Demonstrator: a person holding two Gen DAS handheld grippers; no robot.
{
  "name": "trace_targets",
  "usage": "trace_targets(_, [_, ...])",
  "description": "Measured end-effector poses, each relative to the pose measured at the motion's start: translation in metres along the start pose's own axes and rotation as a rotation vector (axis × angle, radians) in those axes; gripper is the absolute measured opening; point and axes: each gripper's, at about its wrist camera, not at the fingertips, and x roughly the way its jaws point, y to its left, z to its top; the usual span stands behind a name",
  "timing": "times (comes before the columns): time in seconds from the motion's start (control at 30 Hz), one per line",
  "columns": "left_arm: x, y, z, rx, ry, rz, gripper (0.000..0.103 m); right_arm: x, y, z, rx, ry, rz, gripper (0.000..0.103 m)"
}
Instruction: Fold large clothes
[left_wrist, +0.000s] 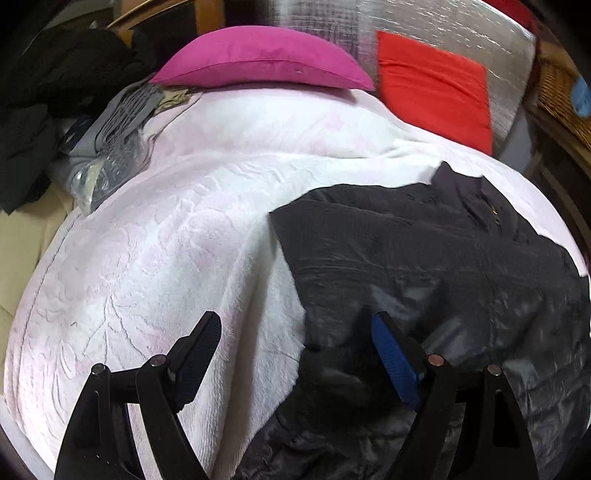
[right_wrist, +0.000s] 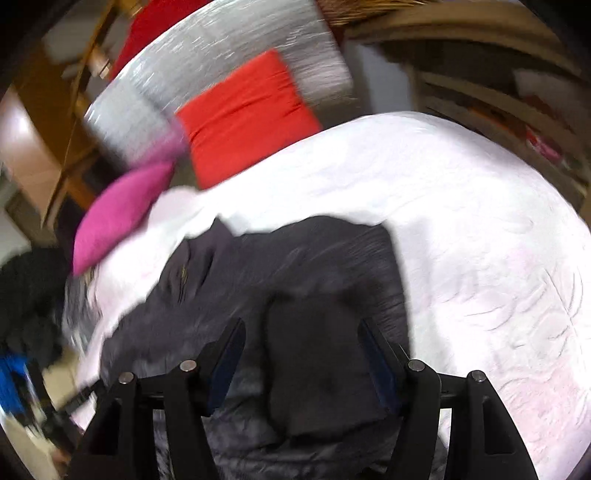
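Your right wrist view is smeared with blur, so the pink pillow (right_wrist: 122, 214) and orange-red cushion (right_wrist: 247, 114) look fuzzy. The dark grey shiny jacket (left_wrist: 443, 277) runs off the bottom and right edges. You cannot tell what the blue thing (right_wrist: 11, 384) is.

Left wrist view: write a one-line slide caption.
Open left claw above a dark jacket spread on a white blanket.
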Motion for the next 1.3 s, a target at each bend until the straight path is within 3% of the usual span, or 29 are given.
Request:
trace_targets(0.13, [0.006, 0.003, 0.002, -0.008, 0.006, -0.007, 0.084, 0.006, -0.036, 0.017, 0.129, 0.024, 0.069, 0.067])
trace_targets(0.27, [0.001, 0.002, 0.0, -0.001, -0.002, -0.021, 0.084, 0.026, -0.034, 0.014, 0.126, 0.083, 0.1, 0.067])
trace_targets(0.33, [0.003, -0.002, -0.004, 0.012, 0.009, -0.012, 0.084, 0.036, -0.021, 0.009, 0.069, 0.118, 0.06, 0.068])
trace_targets(0.4, [0.006, -0.006, -0.006, 0.021, 0.024, -0.01, 0.084, 0.049, -0.004, 0.001, -0.025, 0.139, -0.035, 0.065])
trace_targets(0.47, [0.004, -0.007, -0.006, 0.026, 0.021, -0.007, 0.084, 0.053, 0.005, -0.007, -0.086, 0.137, -0.096, 0.031])
trace_targets(0.5, [0.003, -0.007, -0.006, 0.028, 0.016, -0.007, 0.084, 0.051, 0.011, -0.009, -0.123, 0.132, -0.131, 0.029])
trace_targets(0.53, [-0.001, -0.006, -0.005, 0.028, 0.003, -0.005, 0.084, 0.045, 0.013, -0.009, -0.134, 0.113, -0.139, 0.018])
trace_targets(0.57, [-0.007, -0.002, -0.003, 0.02, -0.021, 0.006, 0.084, 0.036, 0.015, -0.009, -0.14, 0.084, -0.141, 0.016])
trace_targets(0.73, [-0.019, 0.031, 0.005, -0.09, -0.065, 0.025, 0.084, -0.012, 0.024, -0.004, -0.157, -0.083, -0.135, 0.015])
trace_targets(0.83, [-0.009, 0.039, 0.004, -0.121, -0.019, 0.038, 0.084, 0.008, 0.012, -0.011, -0.132, -0.016, -0.192, 0.015])
trace_targets(0.93, [0.0, 0.031, 0.001, -0.083, 0.018, 0.056, 0.084, 0.039, -0.011, -0.019, -0.094, 0.064, -0.242, 0.015])
trace_targets(1.1, [-0.003, 0.015, 0.0, -0.021, 0.008, 0.065, 0.084, 0.03, -0.008, -0.017, -0.099, 0.051, -0.275, 0.015])
trace_targets(1.3, [-0.005, 0.013, -0.002, -0.019, 0.007, 0.039, 0.084, 0.027, -0.012, -0.015, -0.069, 0.047, -0.298, 0.015])
